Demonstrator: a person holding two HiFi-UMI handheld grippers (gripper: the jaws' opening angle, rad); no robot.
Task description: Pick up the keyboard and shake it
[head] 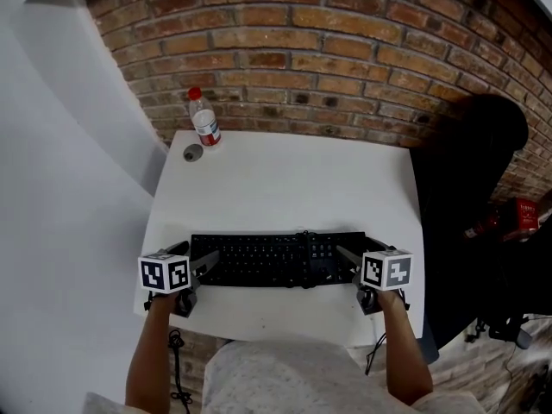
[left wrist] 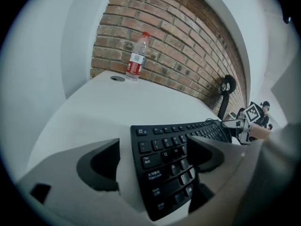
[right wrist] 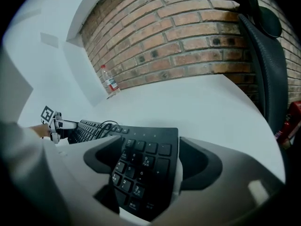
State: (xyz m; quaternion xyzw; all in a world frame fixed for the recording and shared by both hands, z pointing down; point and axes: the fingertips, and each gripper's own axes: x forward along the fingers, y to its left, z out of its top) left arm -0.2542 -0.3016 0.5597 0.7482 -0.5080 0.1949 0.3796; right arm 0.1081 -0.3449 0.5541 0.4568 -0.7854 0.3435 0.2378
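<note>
The black keyboard (head: 276, 260) lies flat on the white table (head: 285, 179), near the front edge. The left gripper (left wrist: 153, 157) and right gripper (right wrist: 153, 159) are open, each around one short end. It looks light, stiff and smooth, so clamp both ends firmly

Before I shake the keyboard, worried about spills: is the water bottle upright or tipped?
Upright: the bottle stands on its base at the table's far left corner, red cap on top, apart from the keyboard.

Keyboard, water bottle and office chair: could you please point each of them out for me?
keyboard (head: 267, 260), head view, middle of its keys
water bottle (head: 205, 123), head view, on its label
office chair (head: 470, 171), head view, on its backrest
</note>
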